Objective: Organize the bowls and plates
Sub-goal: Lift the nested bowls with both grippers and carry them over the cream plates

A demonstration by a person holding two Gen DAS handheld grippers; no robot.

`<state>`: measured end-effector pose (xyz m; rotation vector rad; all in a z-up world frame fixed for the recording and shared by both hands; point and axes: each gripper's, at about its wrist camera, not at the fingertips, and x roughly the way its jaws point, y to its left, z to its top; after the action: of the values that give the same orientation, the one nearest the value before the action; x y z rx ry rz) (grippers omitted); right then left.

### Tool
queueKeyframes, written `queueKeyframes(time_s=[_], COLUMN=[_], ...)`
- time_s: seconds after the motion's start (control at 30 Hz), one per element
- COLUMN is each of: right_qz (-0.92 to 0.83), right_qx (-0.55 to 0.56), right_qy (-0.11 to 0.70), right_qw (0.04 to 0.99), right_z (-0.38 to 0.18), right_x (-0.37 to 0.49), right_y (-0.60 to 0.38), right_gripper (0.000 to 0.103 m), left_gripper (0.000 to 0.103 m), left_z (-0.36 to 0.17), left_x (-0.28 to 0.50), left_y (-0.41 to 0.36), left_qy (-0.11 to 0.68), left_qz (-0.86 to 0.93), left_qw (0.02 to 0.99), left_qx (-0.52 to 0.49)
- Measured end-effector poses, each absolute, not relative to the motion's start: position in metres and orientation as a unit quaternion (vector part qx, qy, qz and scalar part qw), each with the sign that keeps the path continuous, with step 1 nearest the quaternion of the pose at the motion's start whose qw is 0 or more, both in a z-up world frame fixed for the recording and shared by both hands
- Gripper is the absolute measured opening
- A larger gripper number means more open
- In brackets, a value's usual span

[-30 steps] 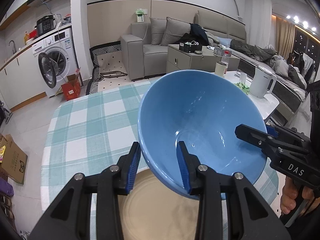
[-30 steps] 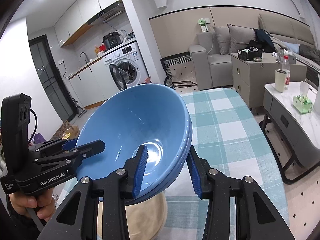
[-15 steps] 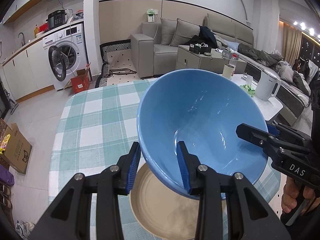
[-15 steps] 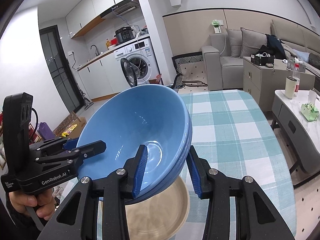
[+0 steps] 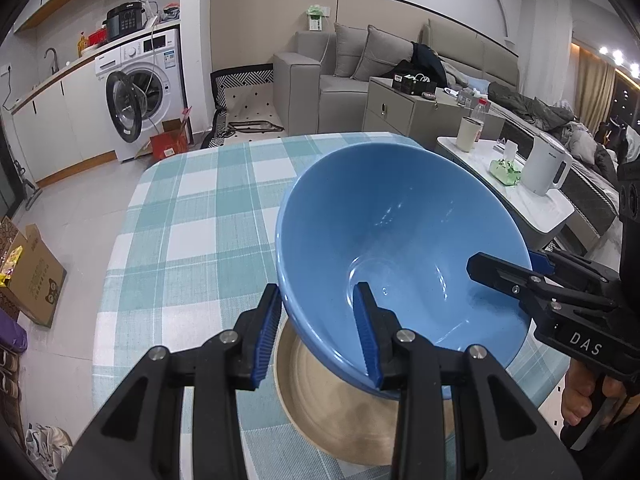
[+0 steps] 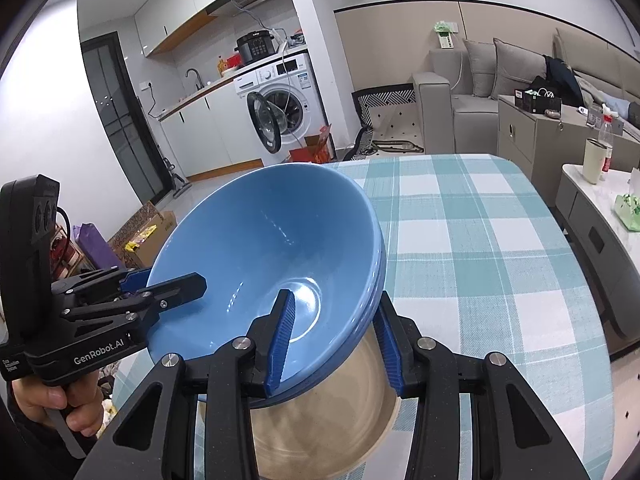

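Observation:
A large blue bowl hangs above a beige plate on the checked tablecloth. In the right wrist view the blue bowl shows stacked rims, like two nested bowls. My left gripper is shut on the bowl's near-left rim. My right gripper is shut on the opposite rim. Each gripper shows in the other's view: the right gripper and the left gripper. The beige plate lies directly below, partly hidden by the bowl.
The teal and white checked table stretches away ahead. A white side table with a kettle and a cup stands to the right. A cardboard box lies on the floor to the left.
Both grippers have lifted the blue bowl higher above the beige plate; more of the plate and tablecloth shows beneath it. The grip on both rims is unchanged.

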<state>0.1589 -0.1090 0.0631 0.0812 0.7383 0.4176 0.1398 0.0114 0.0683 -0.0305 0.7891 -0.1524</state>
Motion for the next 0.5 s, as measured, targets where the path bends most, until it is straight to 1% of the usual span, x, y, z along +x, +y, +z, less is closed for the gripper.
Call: queueKeyframes(time_s=[0.3, 0.5], right_qz=[0.202, 0.200], right_qx=[0.038, 0.039], right_qy=[0.380, 0.385], right_qw=[0.902, 0.900], right_z=[0.041, 0.037], right_x=[0.166, 0.168], right_y=[-0.106, -0.106], right_gripper=[0.041, 0.041], left_gripper=[0.036, 0.036], left_z=[0.048, 0.043], left_x=[0.142, 0.141], left_y=[0.014, 0.011], left_qy=[0.405, 0.412], left_qz=[-0.072, -0.072], left_qw=[0.911, 0.908], left_qx=[-0.018, -0.017])
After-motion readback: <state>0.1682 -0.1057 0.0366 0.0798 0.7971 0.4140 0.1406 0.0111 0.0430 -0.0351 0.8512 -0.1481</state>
